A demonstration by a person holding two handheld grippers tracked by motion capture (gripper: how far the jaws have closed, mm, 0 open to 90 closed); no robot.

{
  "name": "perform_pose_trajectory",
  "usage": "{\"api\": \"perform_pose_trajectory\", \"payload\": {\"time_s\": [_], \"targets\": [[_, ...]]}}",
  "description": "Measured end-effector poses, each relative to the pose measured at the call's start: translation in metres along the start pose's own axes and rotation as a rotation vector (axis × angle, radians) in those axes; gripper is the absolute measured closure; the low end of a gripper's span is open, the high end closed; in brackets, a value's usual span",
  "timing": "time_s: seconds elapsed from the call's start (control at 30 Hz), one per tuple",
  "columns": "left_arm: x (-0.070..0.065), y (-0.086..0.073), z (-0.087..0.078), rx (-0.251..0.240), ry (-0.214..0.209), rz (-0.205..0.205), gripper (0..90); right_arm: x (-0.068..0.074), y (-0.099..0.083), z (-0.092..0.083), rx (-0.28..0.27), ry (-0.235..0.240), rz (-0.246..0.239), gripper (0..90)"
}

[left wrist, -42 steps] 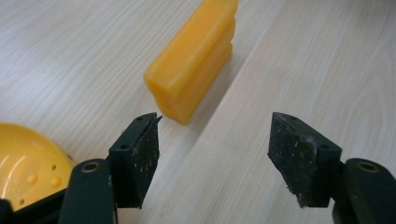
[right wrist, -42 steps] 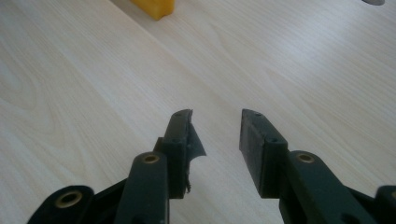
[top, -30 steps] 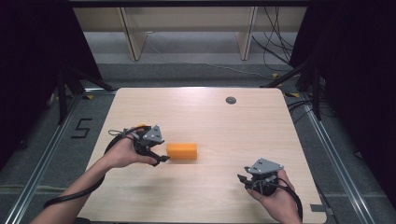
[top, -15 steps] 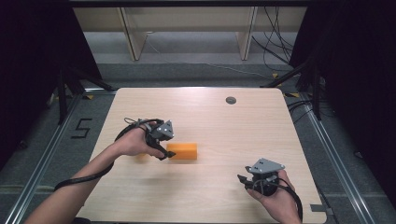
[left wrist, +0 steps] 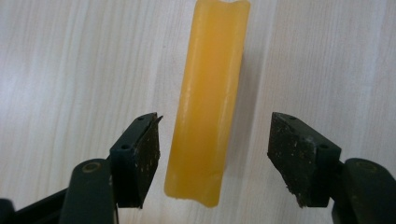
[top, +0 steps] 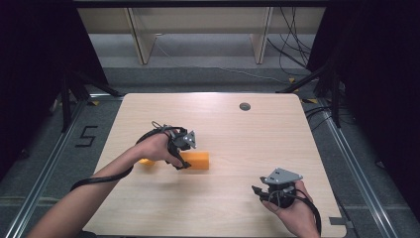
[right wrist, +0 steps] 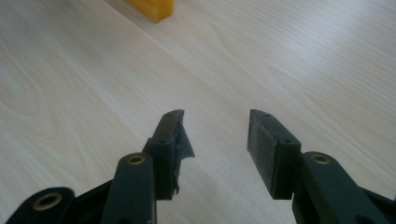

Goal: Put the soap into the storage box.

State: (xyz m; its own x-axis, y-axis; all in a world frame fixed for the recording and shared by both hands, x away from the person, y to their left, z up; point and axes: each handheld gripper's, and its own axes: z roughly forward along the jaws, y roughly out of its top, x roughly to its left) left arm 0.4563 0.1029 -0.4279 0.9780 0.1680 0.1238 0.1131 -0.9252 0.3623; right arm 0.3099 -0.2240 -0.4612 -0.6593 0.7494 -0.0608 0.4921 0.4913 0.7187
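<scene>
A long yellow-orange bar (top: pixel 197 160) lies flat on the wooden table (top: pixel 233 134), left of centre. My left gripper (top: pixel 182 157) hangs over its middle, pointing down, and the hand hides part of the bar. In the left gripper view the bar (left wrist: pixel 205 93) runs away from me between the jaws; the left gripper (left wrist: pixel 215 158) is open, one pad on each side of the bar's near end, with a gap on both sides. My right gripper (top: pixel 270 191) is held low near the table's front right edge. In its own view the right gripper (right wrist: pixel 215 140) is open with bare wood between the jaws, and a corner of the bar (right wrist: pixel 152 8) shows at the top.
A small dark round grommet (top: pixel 244 106) sits in the tabletop near the far edge, right of centre. Beyond the table stand pale shelf legs (top: pixel 141 42) and loose cables (top: pixel 292 44) on the floor. Metal rails flank both sides.
My left gripper has moved right from beside the bar's left end to over it, jaws now straddling the bar. The bar and the right gripper have stayed put.
</scene>
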Motion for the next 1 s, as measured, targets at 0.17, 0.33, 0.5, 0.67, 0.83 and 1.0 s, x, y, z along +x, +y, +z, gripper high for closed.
{"api": "perform_pose_trajectory", "payload": {"time_s": [0.17, 0.33, 0.5, 0.67, 0.83, 1.0], "targets": [[0.001, 0.004, 0.008, 0.007, -0.014, 0.009, 34.1, -0.001, 0.0, 0.0, 0.004, 0.011, -0.009, 56.1], [0.005, 0.003, 0.013, 0.012, -0.024, 0.01, 36.0, -0.001, 0.0, 0.001, 0.005, 0.012, -0.005, 56.0], [0.007, 0.003, 0.022, 0.029, -0.061, -0.006, 37.6, -0.003, -0.001, 0.002, 0.003, 0.012, -0.03, 55.7], [0.009, 0.006, 0.027, 0.042, -0.057, 0.002, 39.9, -0.002, -0.001, 0.003, 0.014, 0.021, -0.009, 55.3], [0.01, 0.006, 0.035, 0.045, -0.063, -0.017, 45.7, -0.001, -0.002, 0.002, 0.025, 0.021, -0.004, 54.9], [0.011, 0.005, 0.038, 0.064, -0.072, -0.005, 48.6, -0.001, -0.002, 0.003, 0.033, 0.026, 0.004, 54.8]]}}
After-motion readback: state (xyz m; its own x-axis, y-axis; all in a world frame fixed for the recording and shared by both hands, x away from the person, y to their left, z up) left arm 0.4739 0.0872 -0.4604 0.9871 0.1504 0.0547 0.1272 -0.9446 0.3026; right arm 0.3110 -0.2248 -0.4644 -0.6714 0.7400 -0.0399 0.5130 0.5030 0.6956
